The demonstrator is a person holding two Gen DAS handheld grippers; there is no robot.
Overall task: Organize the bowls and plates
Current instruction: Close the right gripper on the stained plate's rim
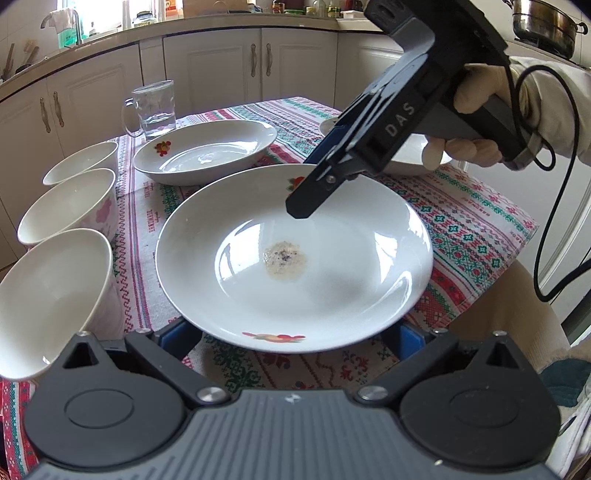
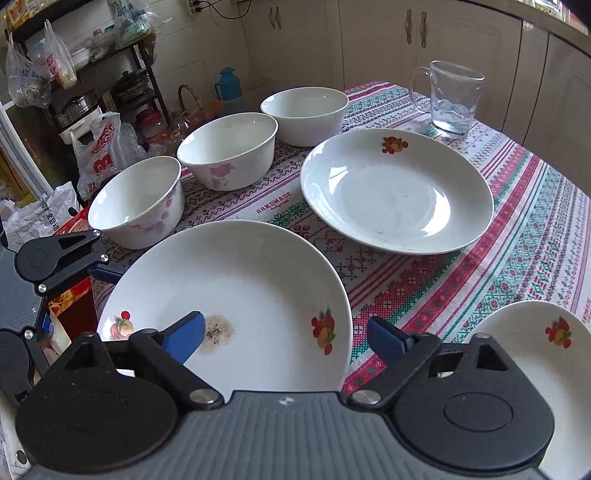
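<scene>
I am straddling the stained plate's (image 2: 236, 295) rim with my right claw (image 2: 286, 336) open; my left claw (image 1: 295, 341) sits open beside it. Nothing is stacked: two plates (image 2: 397, 192) and three bowls (image 2: 227, 149) beyond are waiting.

A: Setting recorded as a home kitchen.
B: Grounds noted: cream cabinets (image 1: 207, 66) behind the clothed table (image 1: 480, 229); steel pot (image 1: 546, 22) beyond its right side; cluttered shelf (image 2: 85, 74) beside it.

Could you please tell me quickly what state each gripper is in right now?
Left gripper: open, straddling the stained white plate, not clamping.
Right gripper: open over the same plate's rim, holding nothing.
</scene>
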